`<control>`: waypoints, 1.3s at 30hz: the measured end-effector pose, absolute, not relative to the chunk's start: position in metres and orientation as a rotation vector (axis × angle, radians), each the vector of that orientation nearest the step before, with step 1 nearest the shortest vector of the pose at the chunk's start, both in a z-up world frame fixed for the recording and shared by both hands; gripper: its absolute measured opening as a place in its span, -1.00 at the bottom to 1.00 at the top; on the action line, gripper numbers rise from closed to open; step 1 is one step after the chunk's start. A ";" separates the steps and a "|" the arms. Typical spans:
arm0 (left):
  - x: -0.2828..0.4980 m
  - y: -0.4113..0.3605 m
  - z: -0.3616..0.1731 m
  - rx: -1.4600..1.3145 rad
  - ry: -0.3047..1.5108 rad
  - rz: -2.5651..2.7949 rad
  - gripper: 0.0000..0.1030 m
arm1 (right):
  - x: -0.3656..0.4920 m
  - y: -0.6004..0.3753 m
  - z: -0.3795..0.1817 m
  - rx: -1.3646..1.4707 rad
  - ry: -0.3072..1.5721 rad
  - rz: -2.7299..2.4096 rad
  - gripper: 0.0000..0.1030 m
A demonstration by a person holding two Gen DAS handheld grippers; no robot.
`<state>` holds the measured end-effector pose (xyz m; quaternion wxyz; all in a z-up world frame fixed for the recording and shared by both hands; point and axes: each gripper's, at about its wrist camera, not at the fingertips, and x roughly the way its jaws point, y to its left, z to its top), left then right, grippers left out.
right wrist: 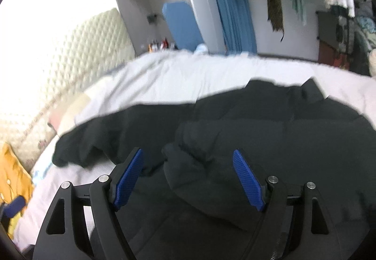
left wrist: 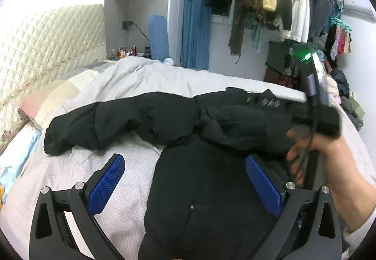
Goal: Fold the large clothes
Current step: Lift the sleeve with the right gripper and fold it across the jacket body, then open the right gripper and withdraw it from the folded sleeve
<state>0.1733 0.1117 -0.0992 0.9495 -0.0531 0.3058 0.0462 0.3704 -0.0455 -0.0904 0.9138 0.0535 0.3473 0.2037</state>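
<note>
A large black padded jacket point(left wrist: 192, 194) lies spread on the bed's pale quilt point(left wrist: 112, 166). One sleeve point(left wrist: 94, 123) stretches out to the left; another part of it lies bunched across the chest point(left wrist: 235, 128). My left gripper point(left wrist: 185, 157) hovers over the jacket's lower body, open wide, with nothing between its blue pads point(left wrist: 108, 180). A person's hand point(left wrist: 305, 154) holds the right gripper's body at the right edge. In the right wrist view the jacket point(right wrist: 270, 142) fills the lower half, and my right gripper point(right wrist: 188, 152) stands open above the bunched fold, gripping nothing.
A cream quilted headboard point(left wrist: 47, 44) and pillows point(left wrist: 40, 100) are on the left. A grey wardrobe point(left wrist: 141, 1), a blue curtain point(left wrist: 195, 36) and a crowded clothes rail point(left wrist: 282, 1) stand behind the bed. Small bottles point(left wrist: 122, 51) sit on a bedside surface. A yellow cloth point(right wrist: 14, 173) lies at the left edge.
</note>
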 end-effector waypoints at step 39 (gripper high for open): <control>0.028 0.033 -0.006 -0.091 0.517 0.015 1.00 | 0.080 -0.173 -0.002 0.085 0.378 0.202 1.00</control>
